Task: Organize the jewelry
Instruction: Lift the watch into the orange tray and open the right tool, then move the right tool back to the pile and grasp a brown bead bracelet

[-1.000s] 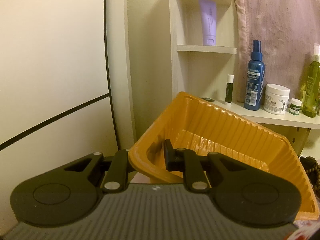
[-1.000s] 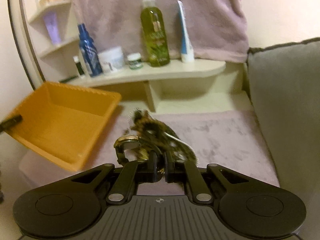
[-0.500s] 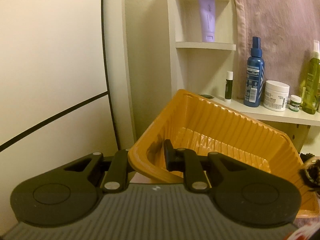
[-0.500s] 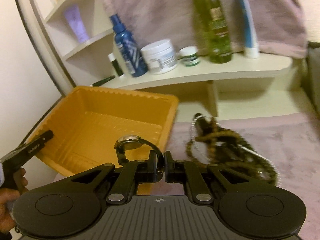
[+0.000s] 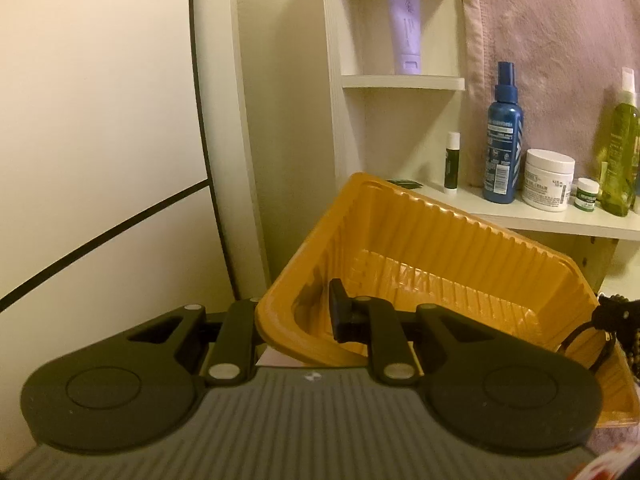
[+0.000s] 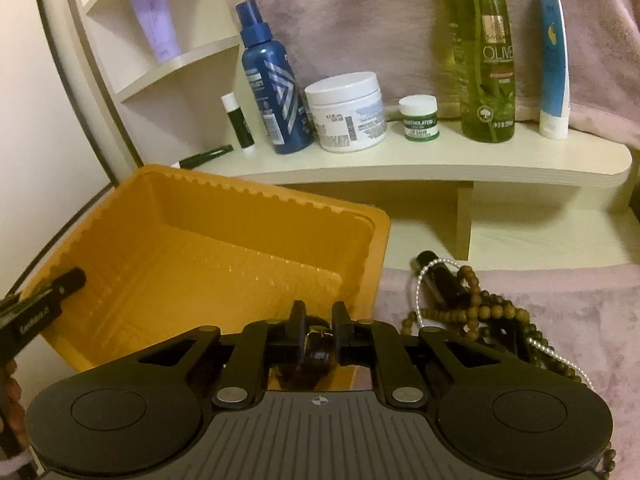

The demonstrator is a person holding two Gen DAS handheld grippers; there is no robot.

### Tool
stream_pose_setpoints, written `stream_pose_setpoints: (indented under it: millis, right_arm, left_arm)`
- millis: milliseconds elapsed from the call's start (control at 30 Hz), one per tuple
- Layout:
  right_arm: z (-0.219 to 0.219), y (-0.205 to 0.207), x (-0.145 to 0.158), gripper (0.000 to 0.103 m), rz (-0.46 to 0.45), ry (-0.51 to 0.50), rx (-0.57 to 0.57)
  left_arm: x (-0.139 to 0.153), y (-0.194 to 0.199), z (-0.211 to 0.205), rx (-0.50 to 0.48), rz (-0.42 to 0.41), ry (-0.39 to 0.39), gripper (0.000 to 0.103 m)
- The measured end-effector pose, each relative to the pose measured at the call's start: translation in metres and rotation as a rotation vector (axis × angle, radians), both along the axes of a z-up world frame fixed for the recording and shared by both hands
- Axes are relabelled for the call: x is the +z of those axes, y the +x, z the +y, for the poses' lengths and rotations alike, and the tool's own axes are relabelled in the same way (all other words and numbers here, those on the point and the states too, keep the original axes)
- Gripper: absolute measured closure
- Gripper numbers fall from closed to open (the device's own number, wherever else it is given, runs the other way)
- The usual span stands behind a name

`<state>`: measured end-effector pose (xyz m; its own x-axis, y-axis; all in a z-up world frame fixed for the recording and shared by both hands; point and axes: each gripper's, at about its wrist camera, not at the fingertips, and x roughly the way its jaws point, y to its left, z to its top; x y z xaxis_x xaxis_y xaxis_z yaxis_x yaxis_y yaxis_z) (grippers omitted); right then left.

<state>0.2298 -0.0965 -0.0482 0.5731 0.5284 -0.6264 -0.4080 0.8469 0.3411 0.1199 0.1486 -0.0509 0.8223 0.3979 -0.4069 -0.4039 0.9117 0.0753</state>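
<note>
An orange plastic tray (image 5: 440, 264) is held tilted by my left gripper (image 5: 296, 316), which is shut on its near-left rim. The tray also shows in the right wrist view (image 6: 208, 256). My right gripper (image 6: 318, 326) is open over the tray's near-right corner, and a dark watch (image 6: 318, 354) lies just below and between its fingers. The watch's strap shows at the tray's right edge in the left wrist view (image 5: 588, 336). A pile of brown bead strands and a pearl chain (image 6: 480, 312) lies on the pink cloth (image 6: 540, 292) to the right of the tray.
A cream shelf (image 6: 420, 164) behind the tray carries a blue spray bottle (image 6: 272, 96), a white jar (image 6: 346, 112), a small green jar (image 6: 418, 118), a green olive bottle (image 6: 484, 60) and a blue tube (image 6: 554, 56). A pink towel (image 6: 360, 20) hangs behind.
My right gripper carried the watch left from the jewelry pile to the tray, then opened; the watch dropped between its fingers. The left gripper kept hold of the tray.
</note>
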Motion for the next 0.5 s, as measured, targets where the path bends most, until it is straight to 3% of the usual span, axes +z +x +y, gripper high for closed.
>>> stream_pose_setpoints:
  millis: [267, 500]
  right_arm:
    - [-0.025, -0.015, 0.017, 0.087, -0.013, 0.044, -0.015]
    - [-0.079, -0.045, 0.010, 0.071, 0.012, 0.029, -0.102]
  left_arm:
    - [0.000, 0.002, 0.001, 0.002, 0.006, 0.003, 0.086]
    - [-0.001, 0.002, 0.002, -0.001, 0.008, 0.008, 0.086]
